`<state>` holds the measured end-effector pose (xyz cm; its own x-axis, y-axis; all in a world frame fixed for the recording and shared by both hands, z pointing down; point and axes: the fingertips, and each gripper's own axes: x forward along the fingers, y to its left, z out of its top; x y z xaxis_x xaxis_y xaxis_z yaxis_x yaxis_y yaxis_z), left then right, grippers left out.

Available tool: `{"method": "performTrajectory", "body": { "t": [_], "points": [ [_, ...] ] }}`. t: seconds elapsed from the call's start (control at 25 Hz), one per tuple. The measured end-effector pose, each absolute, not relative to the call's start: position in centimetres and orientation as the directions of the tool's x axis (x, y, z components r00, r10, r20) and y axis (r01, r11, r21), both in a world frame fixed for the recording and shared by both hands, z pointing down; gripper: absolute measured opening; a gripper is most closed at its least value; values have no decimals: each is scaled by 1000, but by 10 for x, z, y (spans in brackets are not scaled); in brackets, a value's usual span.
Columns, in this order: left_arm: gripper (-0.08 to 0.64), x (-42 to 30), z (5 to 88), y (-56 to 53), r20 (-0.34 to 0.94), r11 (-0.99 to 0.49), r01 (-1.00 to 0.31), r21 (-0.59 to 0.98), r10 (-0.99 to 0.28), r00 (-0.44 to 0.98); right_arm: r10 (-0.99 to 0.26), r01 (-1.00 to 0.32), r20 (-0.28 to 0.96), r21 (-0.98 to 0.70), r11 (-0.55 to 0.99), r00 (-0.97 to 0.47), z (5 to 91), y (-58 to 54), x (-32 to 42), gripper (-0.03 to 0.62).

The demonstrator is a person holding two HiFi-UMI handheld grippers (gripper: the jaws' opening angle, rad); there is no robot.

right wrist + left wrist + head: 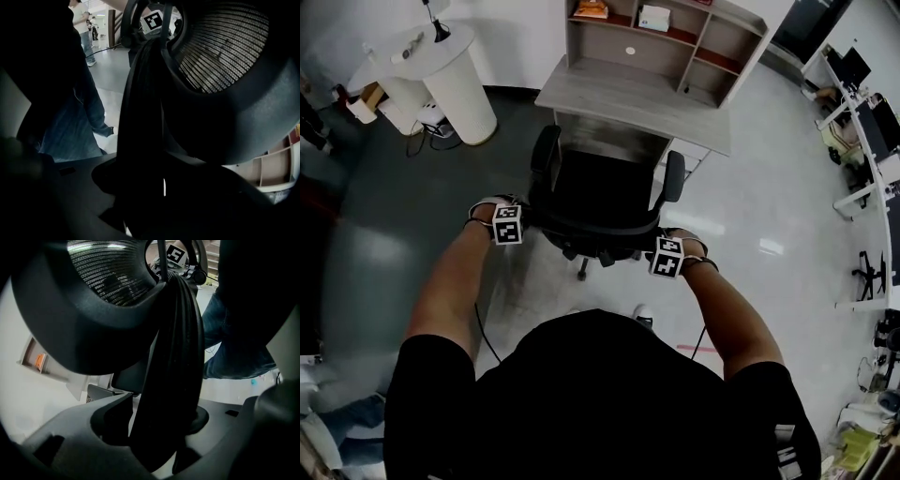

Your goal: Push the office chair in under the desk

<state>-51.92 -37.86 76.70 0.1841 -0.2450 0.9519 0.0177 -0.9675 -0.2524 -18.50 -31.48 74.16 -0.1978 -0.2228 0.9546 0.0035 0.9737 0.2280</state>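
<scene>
A pale glossy floor (787,216), darker grey on the left, fills the room. On it stands a grey wood desk whose worktop (628,98) carries a hutch of open shelves (675,37) at the back. The black office chair (600,202) stands right in front of this desk, seat turned toward it and armrests just short of the worktop's front edge; whether the seat's front has slipped under cannot be told. Its mesh backrest faces the person, whose bare forearms reach to either side of it. A round white pedestal table (455,75) stands well apart at the upper left. The left gripper (159,427) has its jaws standing wide and closed on the backrest's thick black rim at the left side. The right gripper (145,187) has its jaws somewhat narrower, closed on the rim at the right side, with only a hairline of light beside it. A small orange item (592,9) lies on the top shelf.
</scene>
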Motion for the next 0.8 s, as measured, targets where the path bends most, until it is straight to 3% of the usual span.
{"method": "performTrajectory", "body": {
  "t": [0.8],
  "points": [
    [243, -540, 767, -455, 954, -965, 64, -253, -238, 185, -234, -65, 956, 225, 972, -177, 741, -376, -206, 193]
  ]
}}
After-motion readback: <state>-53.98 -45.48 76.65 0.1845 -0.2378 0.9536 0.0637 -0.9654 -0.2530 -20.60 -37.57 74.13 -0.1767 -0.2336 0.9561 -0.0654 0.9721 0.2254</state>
